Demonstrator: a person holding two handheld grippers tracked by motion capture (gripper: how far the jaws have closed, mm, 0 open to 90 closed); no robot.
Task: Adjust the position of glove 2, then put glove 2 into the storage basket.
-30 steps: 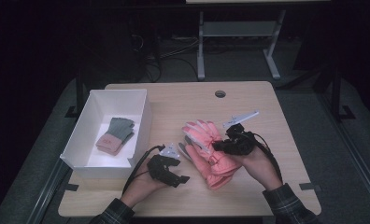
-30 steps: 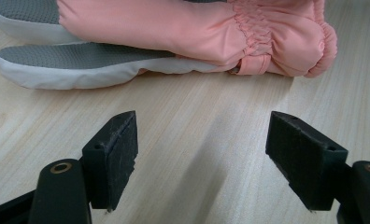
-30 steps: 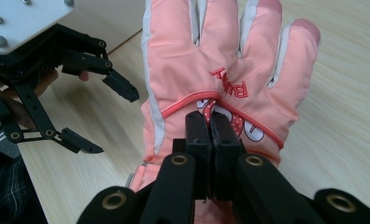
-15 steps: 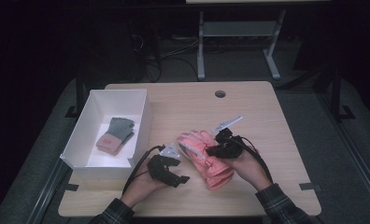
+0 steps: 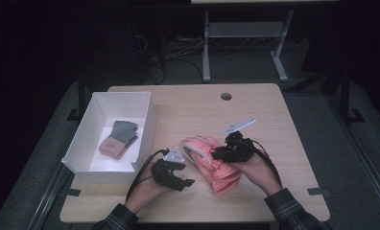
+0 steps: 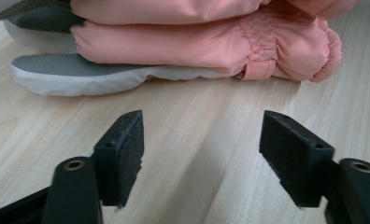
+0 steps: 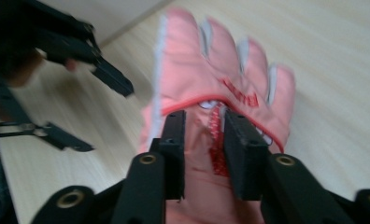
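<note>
Two pink padded gloves (image 5: 218, 168) lie stacked on the wooden table (image 5: 274, 120). In the left gripper view they show as pink layers (image 6: 183, 42) over a grey and white palm edge (image 6: 80, 77). My right gripper (image 5: 220, 154) rests on the top glove (image 7: 220, 74). Its jaws have just been opening and stand slightly apart (image 7: 204, 126), with the glove's red-trimmed fabric loose between them. My left gripper (image 5: 184, 178) is beside the gloves' left side. It is open (image 6: 202, 154) over bare wood, and its jaws have just been closing a little.
A white box (image 5: 146, 125) stands at the table's left with a grey and pink knit glove pair (image 5: 118, 139) inside. A round cable hole (image 5: 226, 96) sits near the far edge. Bare wood stretches to the right and behind the gloves.
My right gripper has shifted a little left over the pink gloves, and its jaws have parted. The left hand has stayed put.
</note>
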